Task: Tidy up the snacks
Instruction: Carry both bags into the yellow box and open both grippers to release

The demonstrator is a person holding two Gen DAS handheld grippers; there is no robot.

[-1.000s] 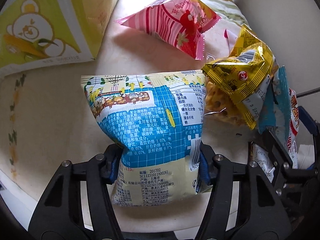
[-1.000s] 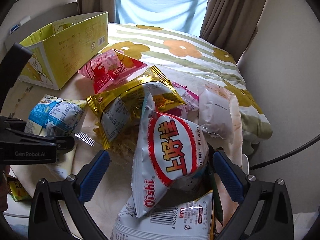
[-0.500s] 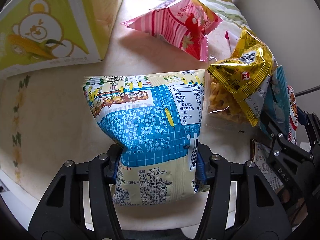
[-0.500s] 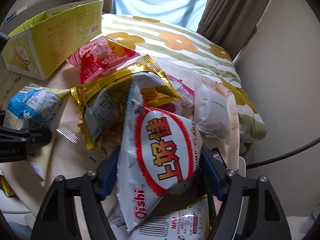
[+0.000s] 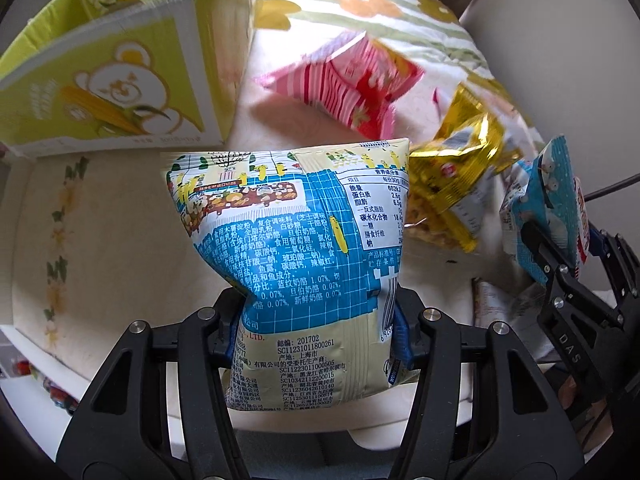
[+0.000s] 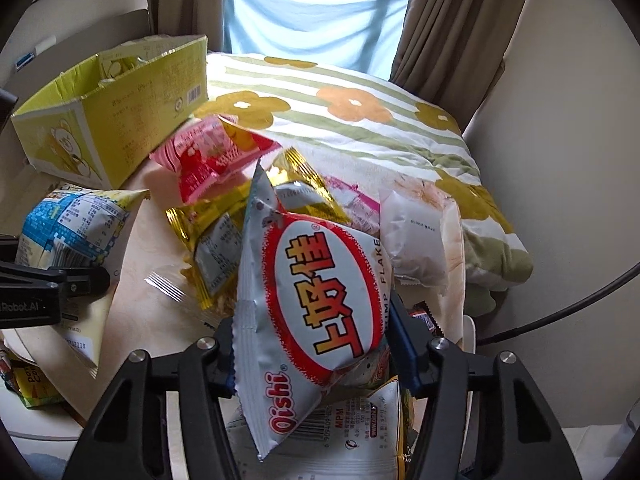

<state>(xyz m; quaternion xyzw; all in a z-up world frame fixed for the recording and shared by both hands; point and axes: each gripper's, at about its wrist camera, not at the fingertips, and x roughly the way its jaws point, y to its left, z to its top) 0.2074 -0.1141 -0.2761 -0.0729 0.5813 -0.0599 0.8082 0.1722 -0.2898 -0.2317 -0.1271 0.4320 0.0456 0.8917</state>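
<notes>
jaws clamped on blue bag [image 5: 296,240] and oishi bag [image 6: 316,312], gold packet [image 6: 224,236] between, yellow box [image 6: 116,120] beyond

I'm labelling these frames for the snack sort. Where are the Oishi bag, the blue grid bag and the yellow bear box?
Oishi bag [image 6: 320,300], right wrist view, on its red oval logo.
Blue grid bag [image 5: 296,248], left wrist view, on its printed blue panel.
Yellow bear box [image 5: 120,92], left wrist view, on the bear picture.

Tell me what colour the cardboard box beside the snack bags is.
The cardboard box is yellow-green with a white bear and corn picture on its side, clearest in the left wrist view.
</notes>
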